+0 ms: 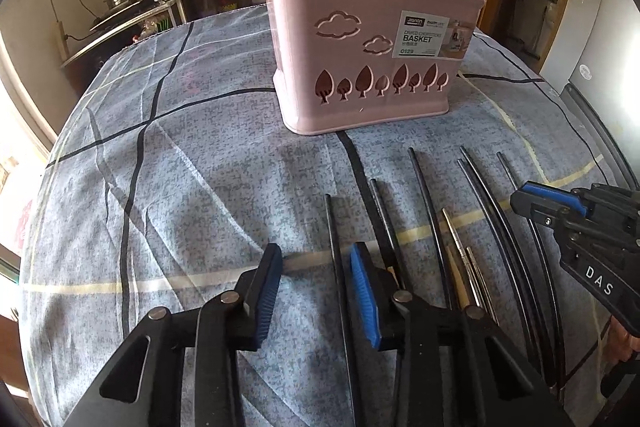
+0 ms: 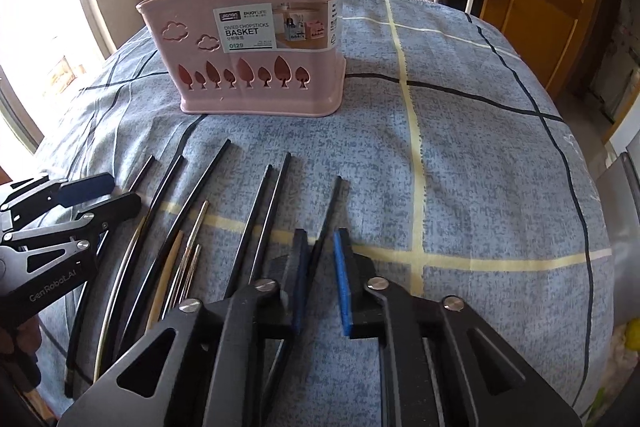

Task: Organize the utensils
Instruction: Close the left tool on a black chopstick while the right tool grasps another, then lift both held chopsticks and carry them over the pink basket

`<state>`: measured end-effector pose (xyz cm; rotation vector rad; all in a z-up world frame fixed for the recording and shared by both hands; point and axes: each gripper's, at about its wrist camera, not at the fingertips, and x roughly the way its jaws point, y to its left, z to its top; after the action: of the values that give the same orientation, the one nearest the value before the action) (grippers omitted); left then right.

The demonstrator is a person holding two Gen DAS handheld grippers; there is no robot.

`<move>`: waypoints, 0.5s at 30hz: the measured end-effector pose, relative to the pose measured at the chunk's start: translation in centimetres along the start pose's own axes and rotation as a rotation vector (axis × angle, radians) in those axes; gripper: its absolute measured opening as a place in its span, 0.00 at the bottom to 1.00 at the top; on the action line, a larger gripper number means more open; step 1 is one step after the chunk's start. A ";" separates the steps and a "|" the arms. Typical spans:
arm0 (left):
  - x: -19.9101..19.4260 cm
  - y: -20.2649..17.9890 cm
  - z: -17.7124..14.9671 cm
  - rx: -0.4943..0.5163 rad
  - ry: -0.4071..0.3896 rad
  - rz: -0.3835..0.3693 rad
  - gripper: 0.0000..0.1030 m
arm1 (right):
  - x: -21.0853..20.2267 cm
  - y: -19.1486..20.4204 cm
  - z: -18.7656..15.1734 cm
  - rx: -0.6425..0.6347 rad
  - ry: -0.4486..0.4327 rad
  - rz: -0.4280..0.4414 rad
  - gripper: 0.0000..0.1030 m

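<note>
1. The left gripper (image 1: 316, 259) stands partly open. Its blue pads (image 1: 362, 291) sit either side of the leftmost chopstick (image 1: 334, 235) with clear space on the left side, so nothing is clamped.
2. The right gripper (image 2: 322, 243) is drawn narrow. Its pads (image 2: 343, 283) close on the rightmost chopstick (image 2: 330, 211), which passes straight between them.
3. Both chopsticks lie flat on the checked blue cloth (image 1: 180, 187). Their long axes run away from the grippers and their far ends point toward the basket.
4. The two belong to one row spread between the grippers, all lengthwise in the same direction and fanned slightly:
   - six black chopsticks, counting the two at the ends;
   - two thin metal chopsticks (image 2: 200, 223) near the middle;
   - one pale wooden chopstick (image 2: 168, 267) just beside the metal pair.
   A further pale, thin stick shows near the left end in the right wrist view; I cannot tell what it is made of.
5. One pink basket (image 1: 304, 59) stands upright on the cloth beyond the row's far ends, apart from them, with its label facing the grippers. Inner dividers show above its rim.
</note>
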<state>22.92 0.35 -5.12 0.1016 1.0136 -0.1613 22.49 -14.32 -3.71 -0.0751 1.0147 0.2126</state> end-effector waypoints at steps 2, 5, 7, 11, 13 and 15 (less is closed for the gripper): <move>0.0 -0.7 0.1 0.029 0.004 0.000 0.15 | 0.1 -0.3 0.3 0.012 0.008 0.015 0.08; -0.1 -1.3 0.1 0.053 0.012 0.001 0.06 | 0.0 -0.7 0.4 0.027 0.012 0.041 0.07; -0.3 -1.1 0.2 0.038 0.015 -0.016 0.05 | -0.4 -0.9 0.5 0.037 0.004 0.057 0.07; -1.8 -0.3 0.5 0.009 -0.016 -0.045 0.05 | -1.7 -1.3 0.8 0.054 -0.025 0.090 0.06; -3.0 0.0 1.1 0.003 -0.046 -0.060 0.05 | -2.4 -1.6 1.3 0.061 -0.046 0.108 0.06; -4.5 0.1 1.7 0.002 -0.081 -0.070 0.04 | -3.3 -1.7 1.6 0.063 -0.068 0.118 0.06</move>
<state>21.99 0.58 -0.42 0.0614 0.9370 -0.2284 22.55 -16.16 -0.14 0.0496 0.9586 0.2889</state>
